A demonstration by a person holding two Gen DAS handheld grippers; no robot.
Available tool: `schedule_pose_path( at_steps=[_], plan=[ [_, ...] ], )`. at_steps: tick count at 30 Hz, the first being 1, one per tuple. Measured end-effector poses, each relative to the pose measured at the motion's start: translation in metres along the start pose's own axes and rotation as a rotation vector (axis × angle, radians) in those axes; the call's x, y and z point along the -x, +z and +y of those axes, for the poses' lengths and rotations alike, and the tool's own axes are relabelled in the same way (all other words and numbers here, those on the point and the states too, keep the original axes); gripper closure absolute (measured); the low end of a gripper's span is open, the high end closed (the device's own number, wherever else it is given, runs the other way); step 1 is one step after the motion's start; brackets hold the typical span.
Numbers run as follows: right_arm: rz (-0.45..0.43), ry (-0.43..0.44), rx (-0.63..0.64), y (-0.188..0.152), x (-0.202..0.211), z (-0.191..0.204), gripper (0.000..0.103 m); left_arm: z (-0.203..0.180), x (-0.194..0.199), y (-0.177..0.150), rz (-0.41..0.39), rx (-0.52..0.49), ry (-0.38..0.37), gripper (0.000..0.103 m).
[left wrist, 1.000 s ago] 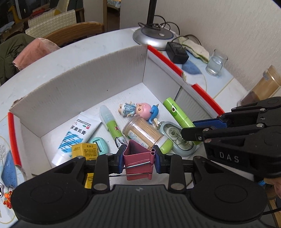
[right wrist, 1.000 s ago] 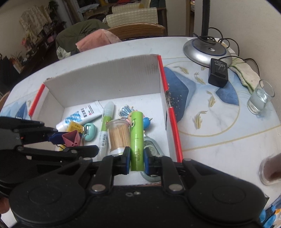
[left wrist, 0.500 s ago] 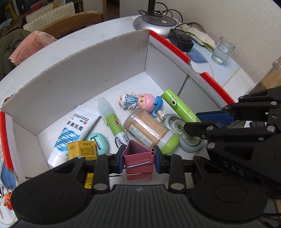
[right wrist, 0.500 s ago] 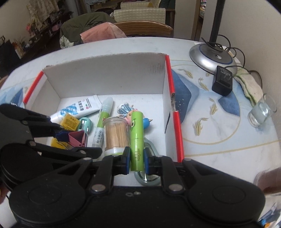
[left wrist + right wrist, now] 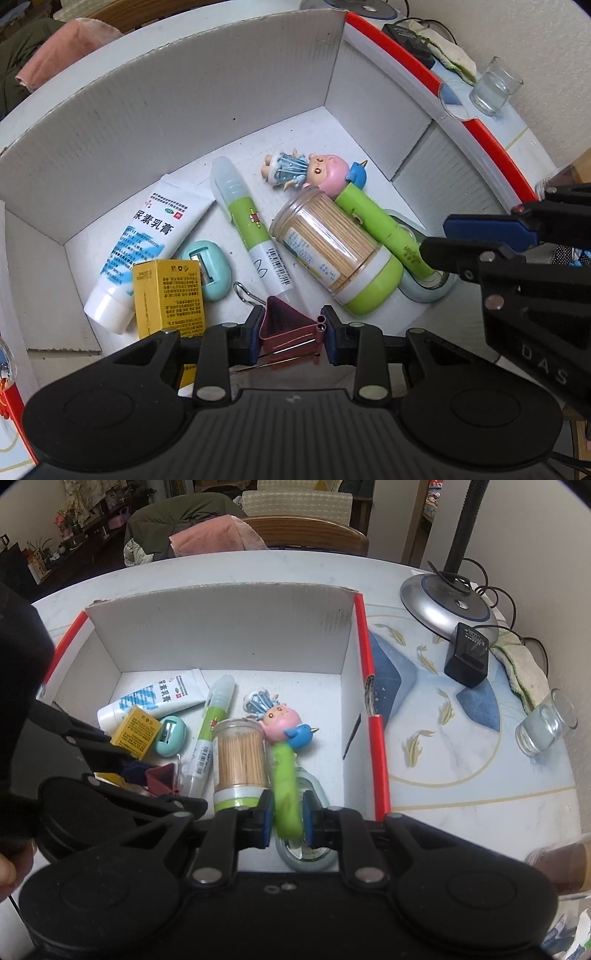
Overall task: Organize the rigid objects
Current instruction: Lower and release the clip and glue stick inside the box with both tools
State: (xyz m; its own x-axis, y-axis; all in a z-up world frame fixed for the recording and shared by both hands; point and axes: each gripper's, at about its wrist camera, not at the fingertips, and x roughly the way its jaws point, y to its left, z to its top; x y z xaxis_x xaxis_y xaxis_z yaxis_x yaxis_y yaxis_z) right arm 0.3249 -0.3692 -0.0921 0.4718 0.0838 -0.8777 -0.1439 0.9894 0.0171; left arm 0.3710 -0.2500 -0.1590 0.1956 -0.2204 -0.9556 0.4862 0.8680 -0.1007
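A white cardboard box with red edges holds several objects. My left gripper is shut on a dark red binder clip, low inside the box at its near side. My right gripper is around a green tube, which looks blurred and lies beside a toothpick jar; its jaws stand slightly apart from it. In the left wrist view the tube rests against the jar over a tape dispenser.
The box also holds a cream tube, a yellow carton, a teal sharpener, a glue stick and a doll. Outside to the right stand a glass, a black adapter and a lamp base.
Both grippers have moved down into the box. The green tube has dropped onto the objects beside the jar and the right jaws have loosened on it. The left still holds the clip.
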Motion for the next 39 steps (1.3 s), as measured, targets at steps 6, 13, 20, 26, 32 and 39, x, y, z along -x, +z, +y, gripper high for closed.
schedule_pose_path(
  at_steps=[6,13,20,26,32,39],
  plan=[
    [0.013,0.011,-0.010,-0.003,0.002,0.002,0.088,0.002,0.013,-0.004,-0.041,0.015,-0.019,0.071],
    [-0.003,0.027,-0.007,-0.006,0.013,0.009,0.087,0.003,0.038,-0.010,-0.128,0.028,-0.034,0.071],
    [-0.029,0.037,-0.002,-0.011,0.029,0.014,0.085,0.004,0.067,-0.026,-0.209,0.039,-0.036,0.062],
    [-0.060,0.044,0.003,-0.014,0.044,0.020,0.084,0.013,0.090,-0.043,-0.272,0.072,-0.032,0.048],
    [-0.089,0.065,0.008,-0.019,0.060,0.030,0.082,0.023,0.117,-0.064,-0.334,0.095,-0.019,0.046],
    [-0.108,0.096,-0.011,-0.023,0.071,0.044,0.080,0.041,0.142,-0.093,-0.385,0.085,0.001,0.039]
  ],
)
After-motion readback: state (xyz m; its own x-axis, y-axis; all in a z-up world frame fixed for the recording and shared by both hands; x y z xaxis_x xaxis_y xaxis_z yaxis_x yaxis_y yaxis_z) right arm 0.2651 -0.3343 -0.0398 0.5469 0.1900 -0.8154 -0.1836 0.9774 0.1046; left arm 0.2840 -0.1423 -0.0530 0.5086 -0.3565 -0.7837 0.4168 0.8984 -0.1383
